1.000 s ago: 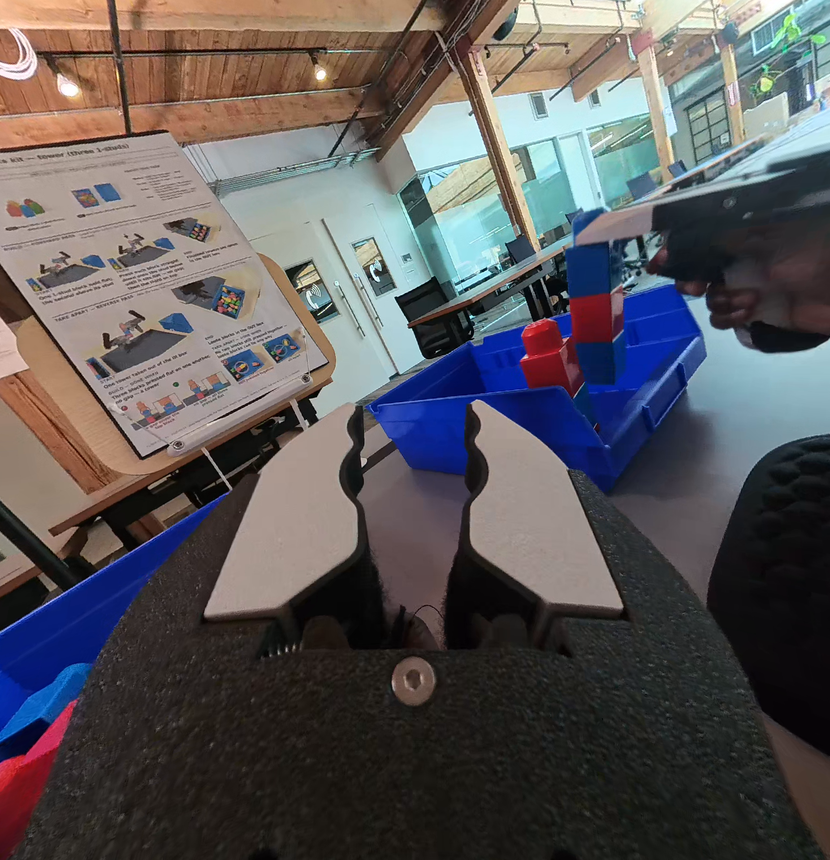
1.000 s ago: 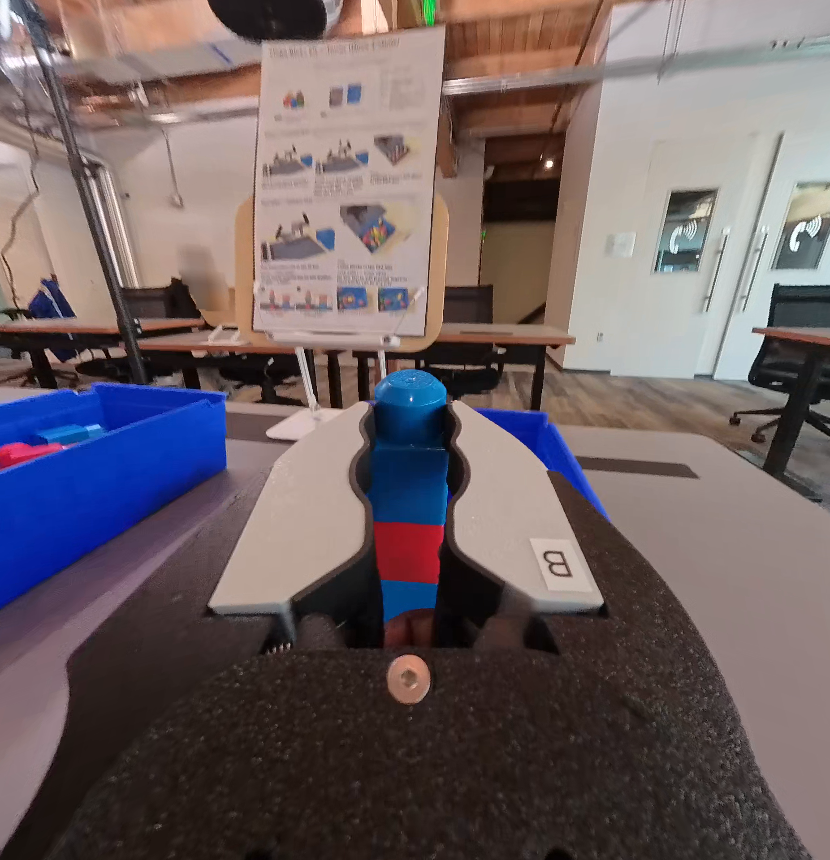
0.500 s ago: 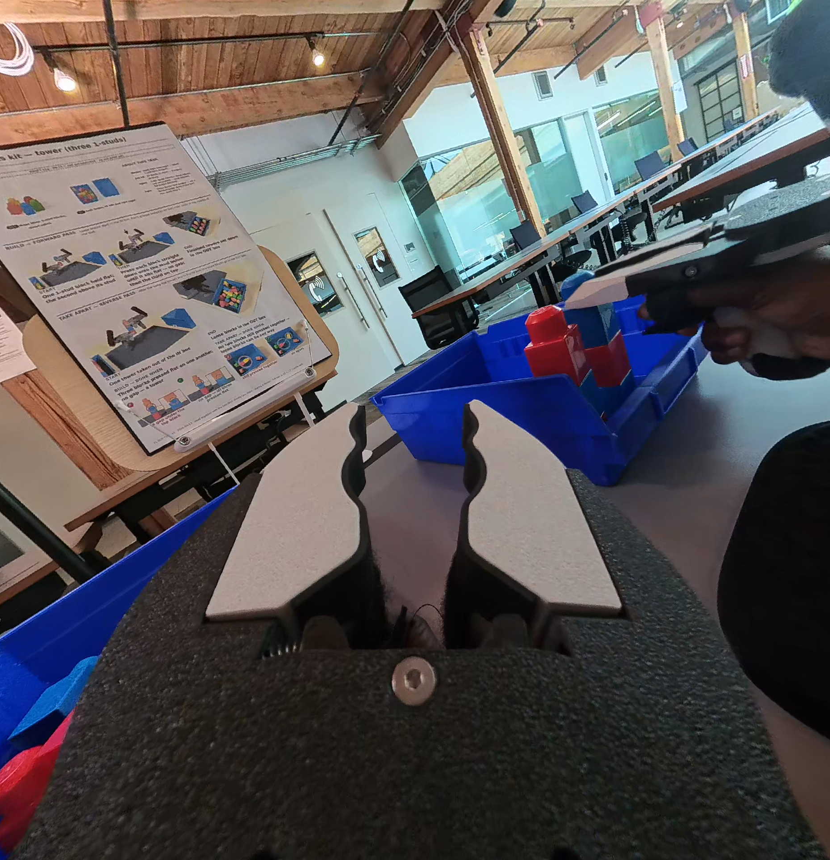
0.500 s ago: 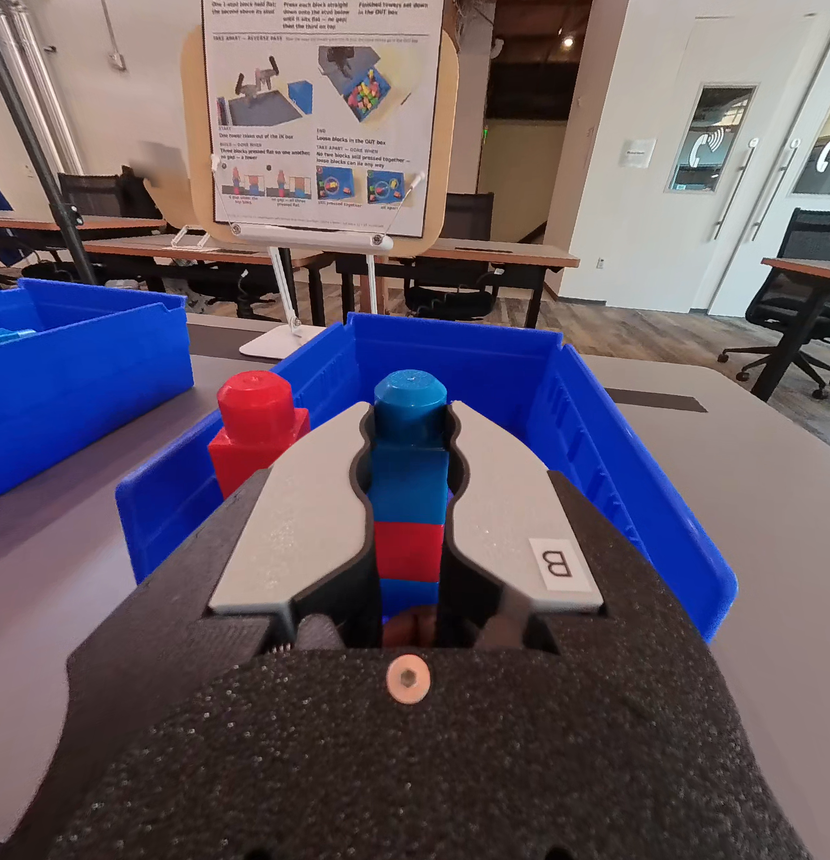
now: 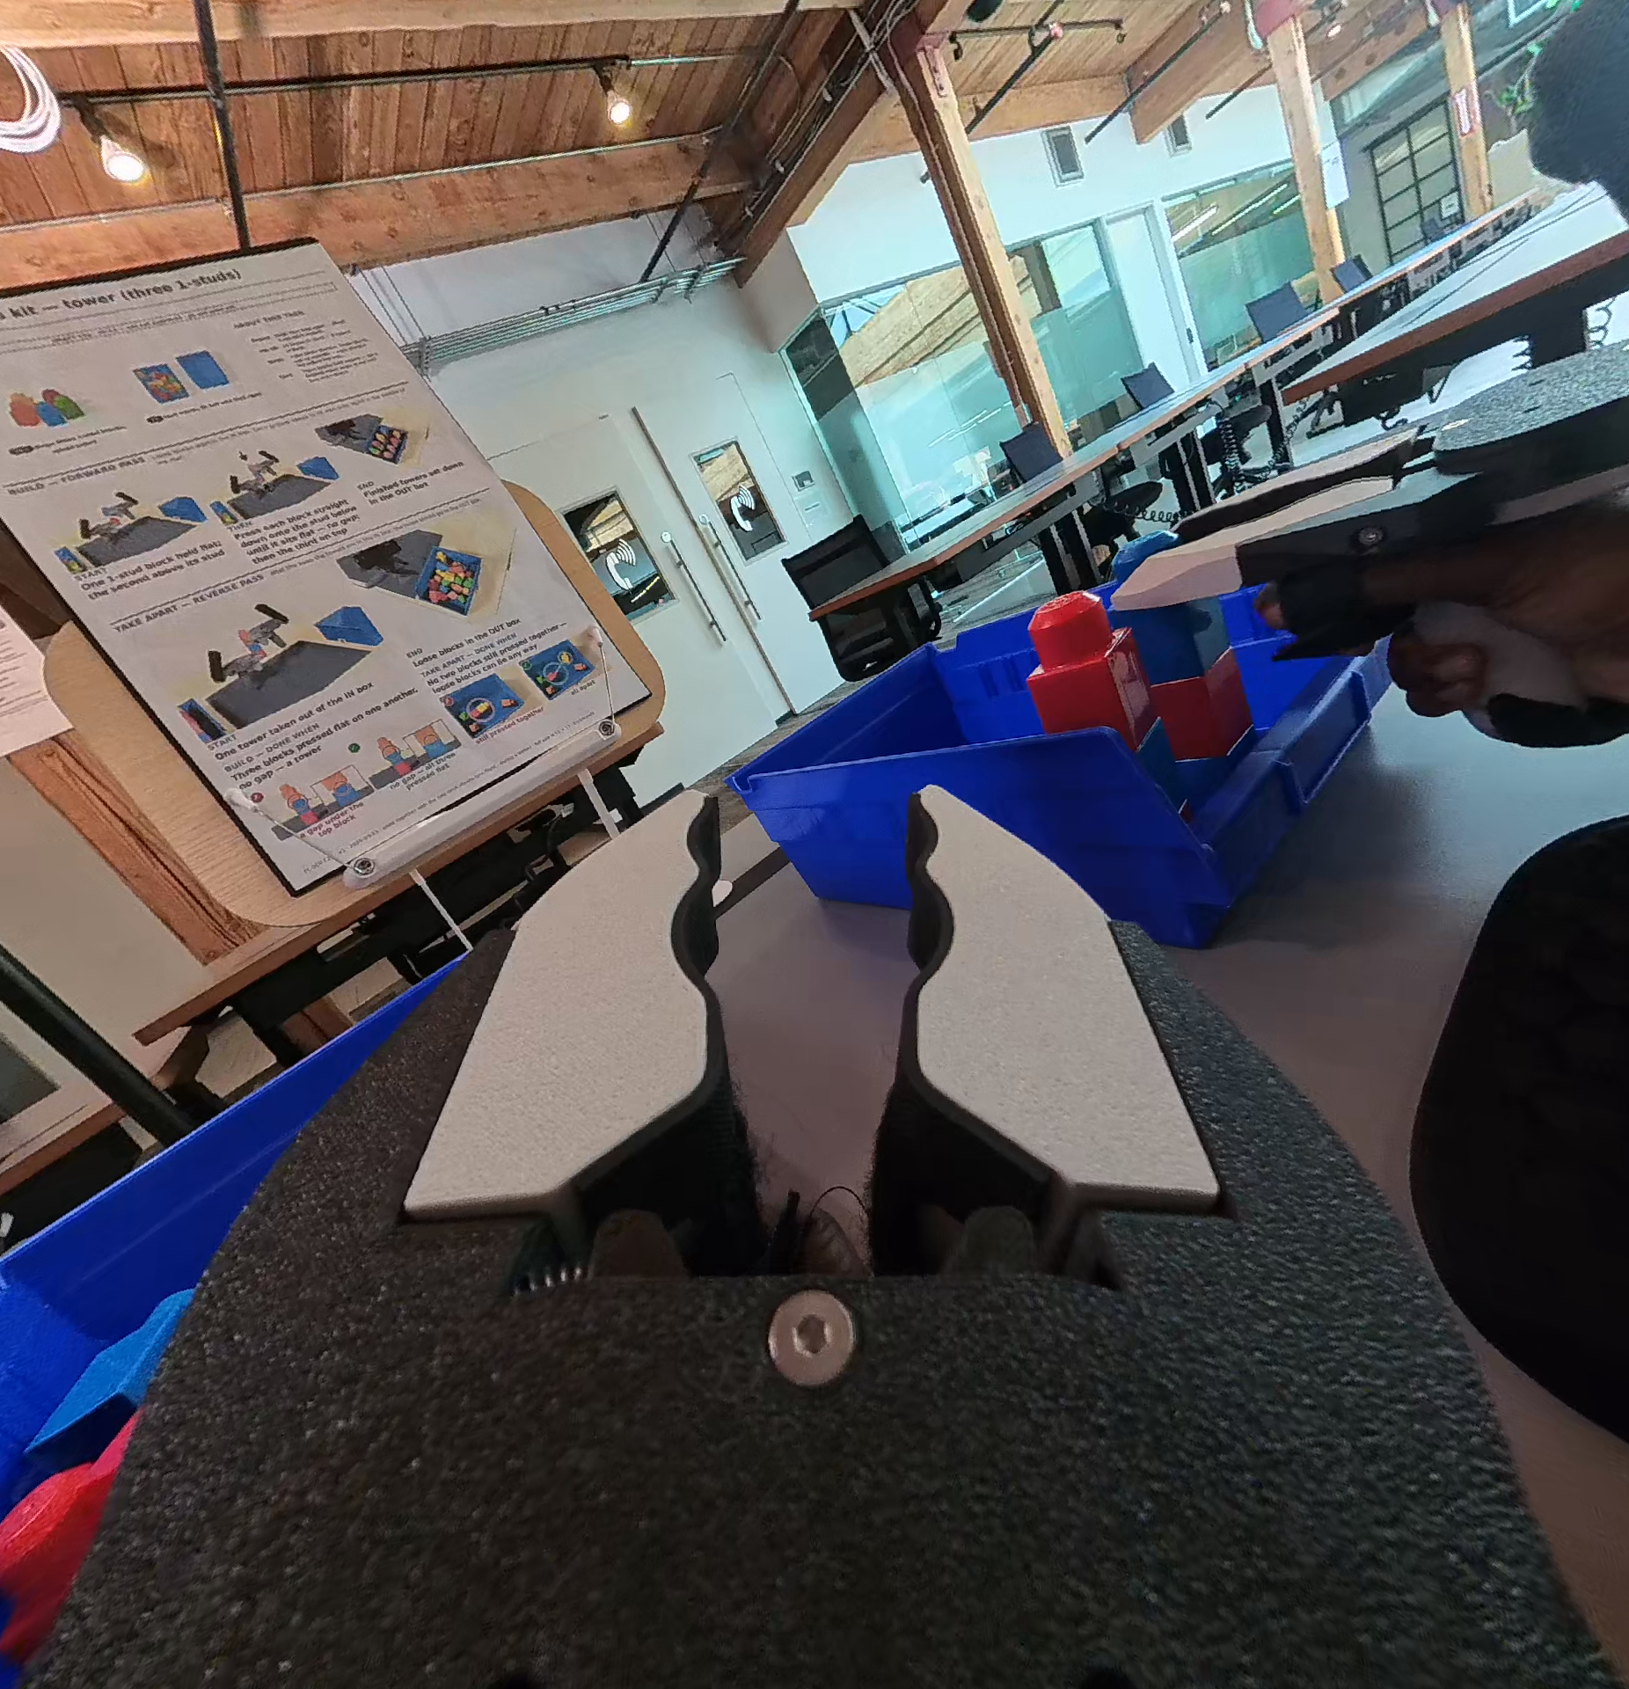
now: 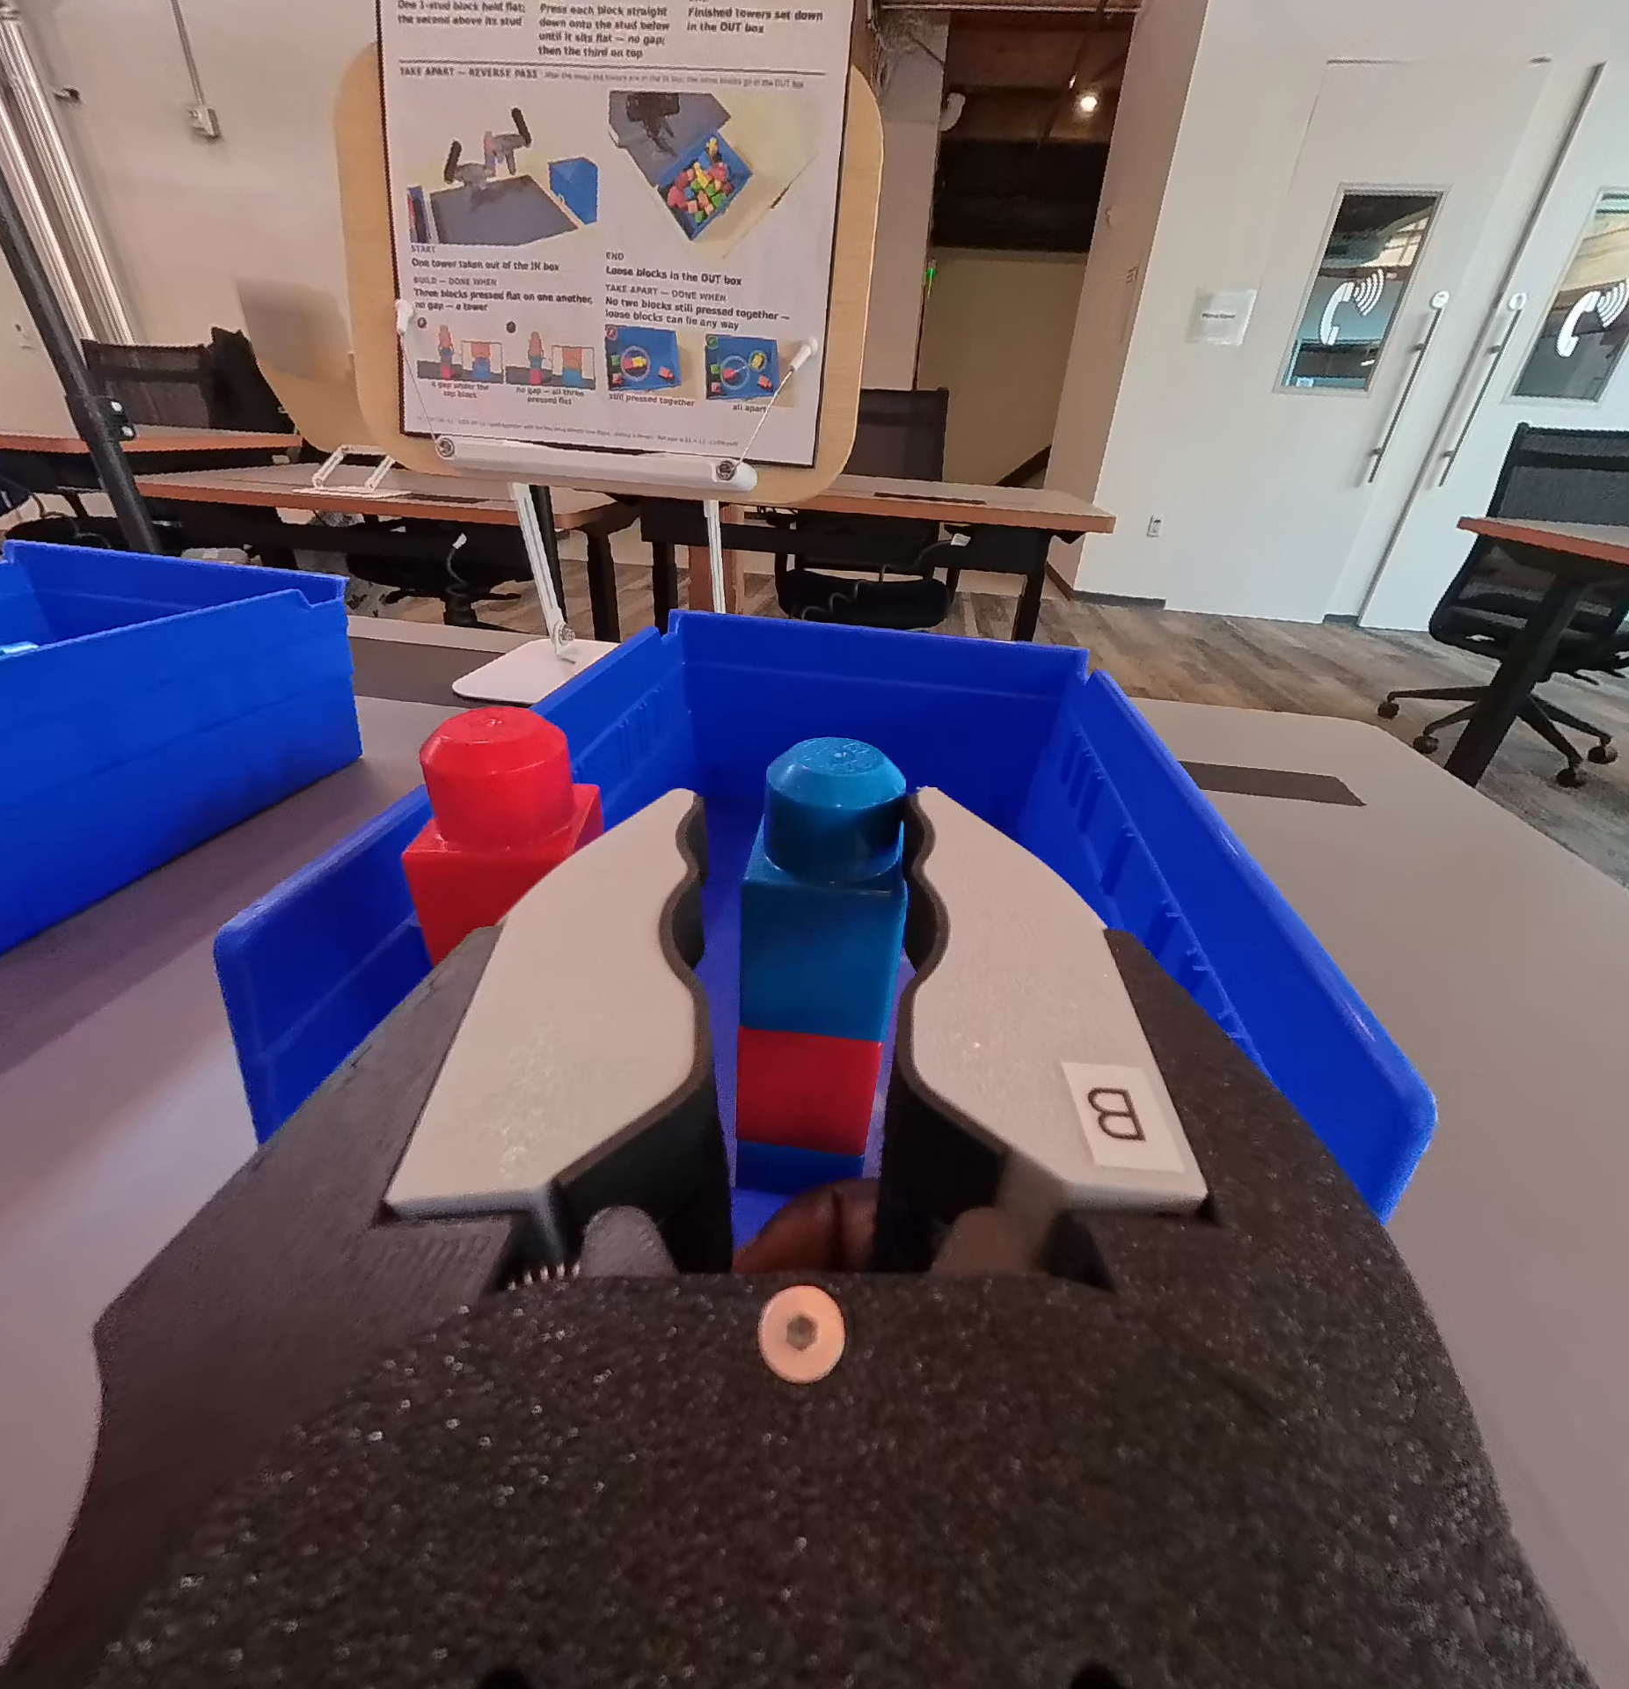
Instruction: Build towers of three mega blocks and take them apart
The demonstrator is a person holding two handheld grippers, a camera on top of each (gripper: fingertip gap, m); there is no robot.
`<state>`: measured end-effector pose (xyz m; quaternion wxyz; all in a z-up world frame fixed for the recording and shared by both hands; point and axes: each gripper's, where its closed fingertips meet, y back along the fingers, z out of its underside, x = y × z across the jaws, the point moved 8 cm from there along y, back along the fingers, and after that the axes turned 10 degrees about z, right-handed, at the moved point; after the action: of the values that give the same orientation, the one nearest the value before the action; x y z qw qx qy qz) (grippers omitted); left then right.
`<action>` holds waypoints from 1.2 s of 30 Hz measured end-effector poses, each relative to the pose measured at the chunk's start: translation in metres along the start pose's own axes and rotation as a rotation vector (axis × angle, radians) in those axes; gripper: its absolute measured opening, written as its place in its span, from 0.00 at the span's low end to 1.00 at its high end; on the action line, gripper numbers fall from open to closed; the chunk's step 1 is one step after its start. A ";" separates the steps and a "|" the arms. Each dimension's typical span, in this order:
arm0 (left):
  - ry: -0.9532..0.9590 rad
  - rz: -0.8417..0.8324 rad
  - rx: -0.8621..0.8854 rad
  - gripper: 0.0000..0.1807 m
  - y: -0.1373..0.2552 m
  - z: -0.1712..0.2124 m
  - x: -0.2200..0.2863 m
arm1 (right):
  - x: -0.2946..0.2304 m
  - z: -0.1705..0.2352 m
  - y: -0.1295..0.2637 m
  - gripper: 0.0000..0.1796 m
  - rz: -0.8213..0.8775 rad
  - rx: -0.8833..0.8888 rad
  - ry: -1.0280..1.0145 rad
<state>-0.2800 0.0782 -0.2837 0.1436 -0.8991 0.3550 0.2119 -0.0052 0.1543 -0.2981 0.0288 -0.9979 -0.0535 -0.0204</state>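
Tower set in the bin, my right claw spread around it.

I had the right gripper (image 6: 803, 827) parted around the blue-red-blue tower (image 6: 815, 969) standing in the blue bin (image 6: 1249, 1005), beside a red-topped tower (image 6: 500, 823). My left gripper (image 5: 806, 827) hung apart, empty, over the grey table (image 5: 1295, 960). A lettered sticker (image 6: 1117, 1115) marked one right finger; a printed instruction poster (image 6: 610, 228) stood behind.

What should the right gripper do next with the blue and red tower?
Probably lift away. The right gripper has its jaws apart around the blue-red-blue tower, which seems to stand in the blue bin beside a red-topped tower.
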 end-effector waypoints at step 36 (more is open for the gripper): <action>0.150 -0.101 0.057 0.15 0.007 0.001 -0.015 | -0.125 0.008 0.064 0.02 -0.949 0.086 0.333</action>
<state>-0.2945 0.0823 -0.2780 0.1526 -0.9247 0.3249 0.1263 -0.1223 0.0780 -0.3146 0.0657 -0.8448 -0.4966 -0.1880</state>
